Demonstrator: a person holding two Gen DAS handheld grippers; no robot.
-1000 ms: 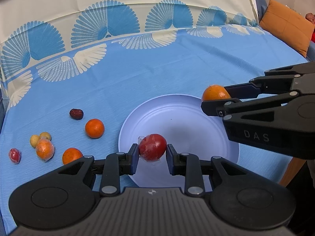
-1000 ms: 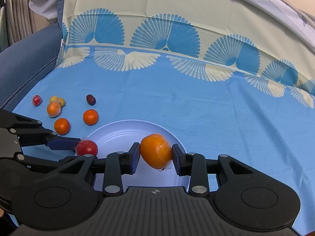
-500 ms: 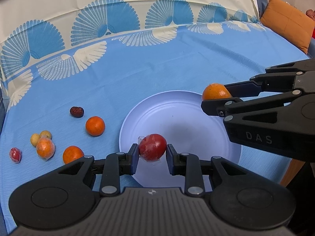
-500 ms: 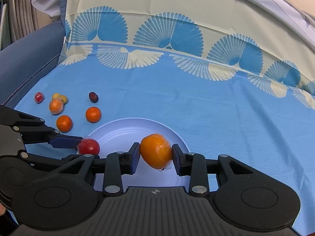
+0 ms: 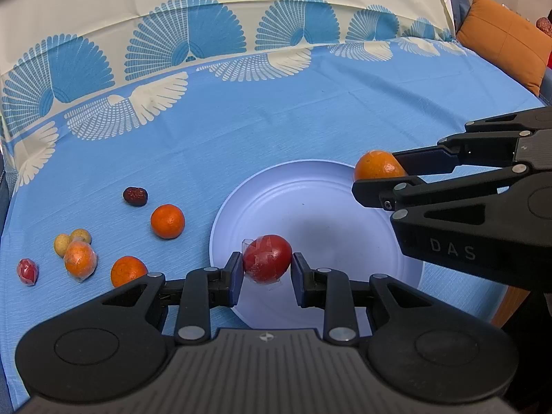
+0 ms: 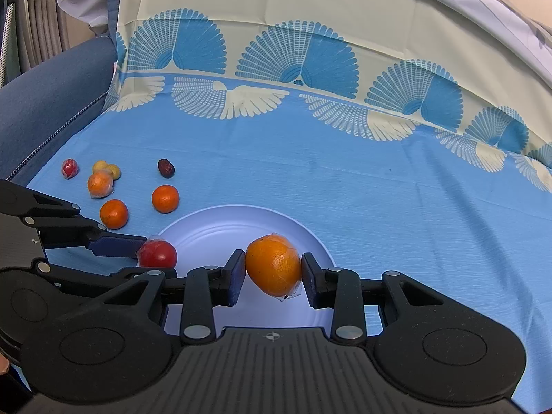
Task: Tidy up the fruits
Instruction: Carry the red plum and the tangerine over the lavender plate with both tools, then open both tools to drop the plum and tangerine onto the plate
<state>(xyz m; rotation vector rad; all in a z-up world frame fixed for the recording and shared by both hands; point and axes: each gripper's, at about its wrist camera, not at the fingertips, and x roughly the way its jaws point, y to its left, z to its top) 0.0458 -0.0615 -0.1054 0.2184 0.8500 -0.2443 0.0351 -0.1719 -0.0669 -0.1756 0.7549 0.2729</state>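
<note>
A pale blue plate (image 5: 331,214) (image 6: 220,224) lies on the blue tablecloth. My left gripper (image 5: 266,269) is shut on a wrapped red fruit (image 5: 267,258) (image 6: 158,254) held over the plate's near left edge. Over the plate's right side, my right gripper (image 6: 273,270) is shut on a wrapped orange (image 6: 274,264) (image 5: 377,169). Left of the plate lie two bare oranges (image 5: 167,221) (image 5: 127,270), a wrapped orange (image 5: 80,258), two small yellow fruits (image 5: 62,244), a dark red date (image 5: 136,196) and a small wrapped red fruit (image 5: 27,271).
The tablecloth (image 6: 379,186) has a cream border with blue fan patterns at the back. An orange cushion (image 5: 503,41) sits at the far right. A blue sofa arm (image 6: 48,103) bounds the left side. A wooden table edge (image 5: 510,303) shows at the near right.
</note>
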